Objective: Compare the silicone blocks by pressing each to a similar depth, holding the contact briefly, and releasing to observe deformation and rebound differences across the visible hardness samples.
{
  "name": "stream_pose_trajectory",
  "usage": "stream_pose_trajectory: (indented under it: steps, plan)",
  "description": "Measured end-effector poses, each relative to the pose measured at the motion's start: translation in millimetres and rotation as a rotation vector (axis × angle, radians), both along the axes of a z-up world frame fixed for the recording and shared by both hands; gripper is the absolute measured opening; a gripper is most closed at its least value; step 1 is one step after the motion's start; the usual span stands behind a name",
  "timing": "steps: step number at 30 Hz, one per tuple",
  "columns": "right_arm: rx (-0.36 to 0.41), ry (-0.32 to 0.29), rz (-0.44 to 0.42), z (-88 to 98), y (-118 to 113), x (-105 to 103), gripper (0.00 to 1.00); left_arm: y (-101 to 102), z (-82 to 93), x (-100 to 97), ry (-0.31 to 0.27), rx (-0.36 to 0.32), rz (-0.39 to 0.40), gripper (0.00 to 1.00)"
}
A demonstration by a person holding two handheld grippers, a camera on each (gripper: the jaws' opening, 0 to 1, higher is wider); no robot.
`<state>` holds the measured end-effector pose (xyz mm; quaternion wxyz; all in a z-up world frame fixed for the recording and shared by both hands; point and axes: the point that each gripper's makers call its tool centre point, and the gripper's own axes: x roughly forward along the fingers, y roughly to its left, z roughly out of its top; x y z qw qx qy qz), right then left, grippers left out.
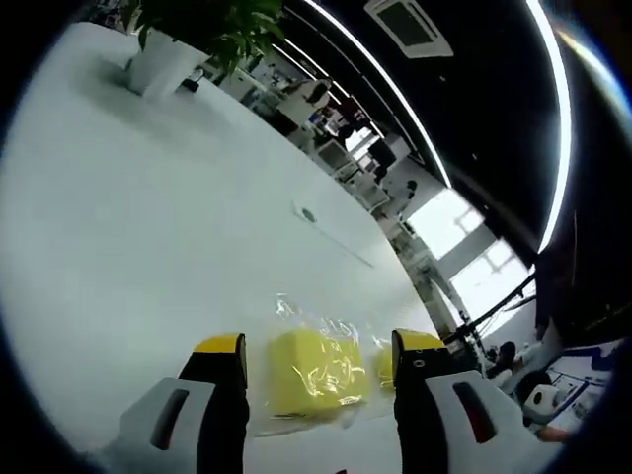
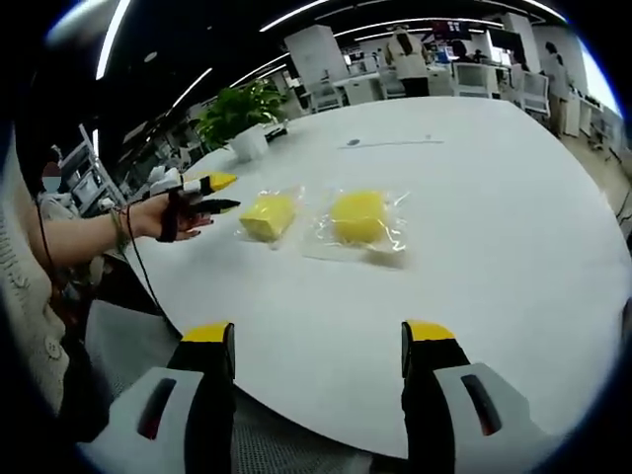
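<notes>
- Two yellow silicone blocks, each sealed in a clear plastic wrapper, lie side by side on the white tabletop (image 2: pixel 513 247), near its middle and well back from the near edge in the right gripper view.
- The block nearer the plant (image 2: pixel 269 215) is the one framed between the jaws of the left gripper (image 1: pixel 318 348) in the left gripper view; the second block (image 2: pixel 358 216) lies just beside it, apart, its wrapper crinkled and glossy.
- The left gripper (image 2: pixel 219 194), held in a person's hand (image 2: pixel 158 215), hovers just beside the first block toward the plant-side edge of the tabletop; its jaws stand apart and hold nothing.
- The right gripper (image 2: pixel 319 341) is over the near edge of the tabletop, well apart from both blocks; its jaws are spread wide and empty.
- A potted plant (image 2: pixel 240 118) stands toward the far corner; a small round inset (image 2: pixel 353 142) sits in the tabletop beyond the blocks.
- Handling, as judged: the blocks look light and compliant, and the film is probably slippery, so a block may slide under a slanted push. Contact is best made on the flat top face, at its centre, pressing straight down, not on the loose wrapper edges.
- No pressing is under way at this moment; neither block shows contact.
</notes>
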<state>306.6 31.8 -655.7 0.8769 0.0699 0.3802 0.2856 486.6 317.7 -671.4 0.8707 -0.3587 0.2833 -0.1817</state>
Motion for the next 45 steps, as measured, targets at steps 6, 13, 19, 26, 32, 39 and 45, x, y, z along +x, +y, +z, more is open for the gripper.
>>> stream_pose_trajectory:
  steps: [6, 13, 19, 26, 32, 39, 45]
  plan:
    - [-0.011, 0.024, -0.013, -5.7, -3.5, -0.3, 0.63, -2.5, -13.8, 18.4, 0.015, 0.005, -0.015, 0.57]
    - [-0.017, 0.040, -0.027, -10.3, -5.9, 2.1, 0.63, -7.1, -28.3, 37.3, 0.034, 0.018, -0.055, 0.51]
    - [-0.024, 0.042, -0.043, -11.8, -9.1, 4.3, 0.63, -16.3, -35.5, 44.6, 0.050, -0.004, -0.104, 0.33]
    - [-0.029, 0.053, -0.050, -16.5, -11.6, 4.0, 0.62, -20.9, -41.4, 46.7, 0.067, -0.032, -0.124, 0.15]
    - [-0.025, 0.054, -0.048, -18.0, -10.1, 3.9, 0.62, -20.5, -44.0, 44.5, 0.068, -0.027, -0.129, 0.06]
    - [-0.028, 0.049, -0.036, -18.3, -7.7, 2.8, 0.63, -19.3, -42.5, 42.6, 0.055, -0.009, -0.117, 0.00]
    - [-0.023, 0.045, -0.040, -16.7, -8.2, 2.0, 0.62, -24.1, -34.6, 40.9, 0.023, 0.032, -0.151, 0.00]
